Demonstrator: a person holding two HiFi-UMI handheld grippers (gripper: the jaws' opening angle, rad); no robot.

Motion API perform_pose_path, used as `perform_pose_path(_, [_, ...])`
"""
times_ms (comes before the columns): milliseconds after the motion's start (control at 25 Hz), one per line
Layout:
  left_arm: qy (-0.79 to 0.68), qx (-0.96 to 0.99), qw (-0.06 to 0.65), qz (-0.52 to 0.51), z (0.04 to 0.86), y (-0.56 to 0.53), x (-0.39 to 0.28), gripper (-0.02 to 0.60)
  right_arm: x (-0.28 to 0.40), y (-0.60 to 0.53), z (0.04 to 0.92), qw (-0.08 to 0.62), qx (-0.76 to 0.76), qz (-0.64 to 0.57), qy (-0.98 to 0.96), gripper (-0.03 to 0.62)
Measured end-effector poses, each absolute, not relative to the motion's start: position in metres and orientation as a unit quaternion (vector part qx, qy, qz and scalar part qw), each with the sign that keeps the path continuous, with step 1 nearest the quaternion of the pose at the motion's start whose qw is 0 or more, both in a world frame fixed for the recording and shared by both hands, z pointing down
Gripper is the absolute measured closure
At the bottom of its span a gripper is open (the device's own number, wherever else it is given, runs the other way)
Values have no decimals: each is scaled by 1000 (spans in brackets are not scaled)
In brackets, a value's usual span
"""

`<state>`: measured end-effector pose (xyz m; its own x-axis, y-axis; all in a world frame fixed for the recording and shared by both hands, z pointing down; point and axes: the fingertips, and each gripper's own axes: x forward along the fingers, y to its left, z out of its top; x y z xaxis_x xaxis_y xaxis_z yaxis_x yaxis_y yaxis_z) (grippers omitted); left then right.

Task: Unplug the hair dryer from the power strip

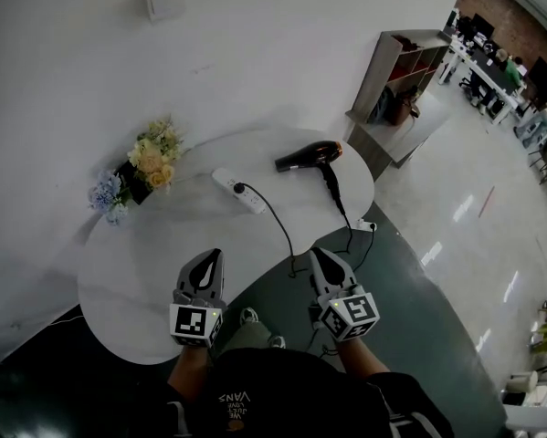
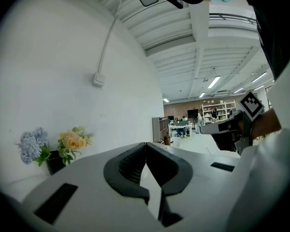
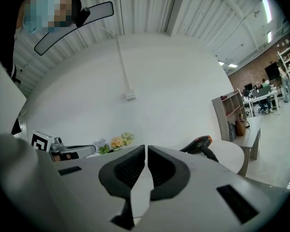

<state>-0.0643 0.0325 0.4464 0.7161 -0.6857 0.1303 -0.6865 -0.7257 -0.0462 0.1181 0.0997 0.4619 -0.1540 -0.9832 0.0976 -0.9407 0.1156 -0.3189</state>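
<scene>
The round white tabletop [image 1: 127,281] carries the power strip [image 1: 246,195] with the hair dryer [image 1: 311,155] still plugged in. The left tool [image 1: 211,255] and right tool [image 1: 319,254] are fully closed and empty. Caution: pulling without bracing may drag the strip.

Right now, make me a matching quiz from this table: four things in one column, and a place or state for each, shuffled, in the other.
1 hair dryer
2 power strip
3 flowers
4 left gripper

A shut, nothing in it
B far right of the table
C black plug in it
D table's left edge, by the wall

Pairs: 1-B, 2-C, 3-D, 4-A
</scene>
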Motion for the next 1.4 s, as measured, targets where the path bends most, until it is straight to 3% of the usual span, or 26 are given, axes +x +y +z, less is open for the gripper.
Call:
perform_pose_path(840, [-357,930,11,82,468,-82,-81,561,98,-38,465,65,-635,-154,754,549])
perform_pose_path(1400, [-417,902,-2,110,504,-147,-48,561,126,-120,489,25,-557,-179,811,549])
